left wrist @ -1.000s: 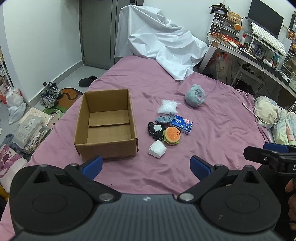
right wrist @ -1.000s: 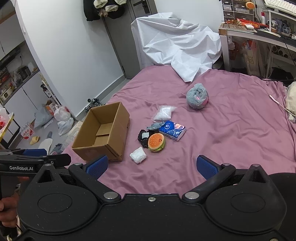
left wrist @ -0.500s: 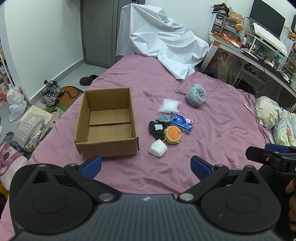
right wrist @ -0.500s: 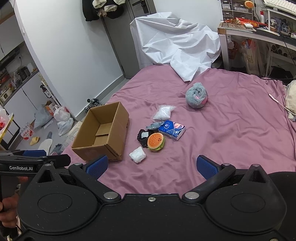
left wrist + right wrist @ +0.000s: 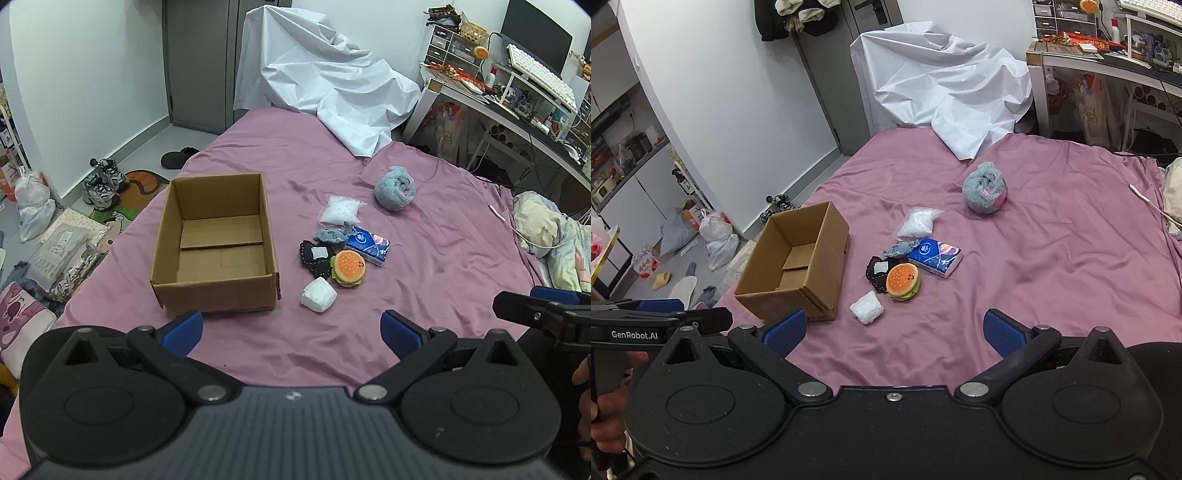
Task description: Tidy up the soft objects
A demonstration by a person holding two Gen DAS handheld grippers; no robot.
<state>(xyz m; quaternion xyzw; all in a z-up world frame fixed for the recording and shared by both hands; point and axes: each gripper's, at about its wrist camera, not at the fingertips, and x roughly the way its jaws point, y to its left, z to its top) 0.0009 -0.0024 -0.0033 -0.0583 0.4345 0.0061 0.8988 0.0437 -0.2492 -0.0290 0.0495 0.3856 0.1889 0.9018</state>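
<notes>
Both wrist views look down from the foot of the mauve-sheeted bed (image 5: 424,288), side by side, sharing the open cardboard box (image 5: 216,242) (image 5: 798,266).

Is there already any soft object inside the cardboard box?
No, the box shows only its bare cardboard floor.

An open brown cardboard box (image 5: 216,243) sits on the mauve bedsheet (image 5: 424,280), its inside bare. Just right of the box lie a white crinkled plastic packet (image 5: 318,294), an orange hamburger-shaped plush (image 5: 348,267), a black fabric pouch (image 5: 316,256), a blue tissue pack (image 5: 367,245) and a clear bag of white beads (image 5: 339,209); a grey fluffy ball (image 5: 394,187) rests farther right. Nearer than the box, the left gripper (image 5: 291,328) hovers with its blue-padded jaws wide apart, holding nothing.
</notes>
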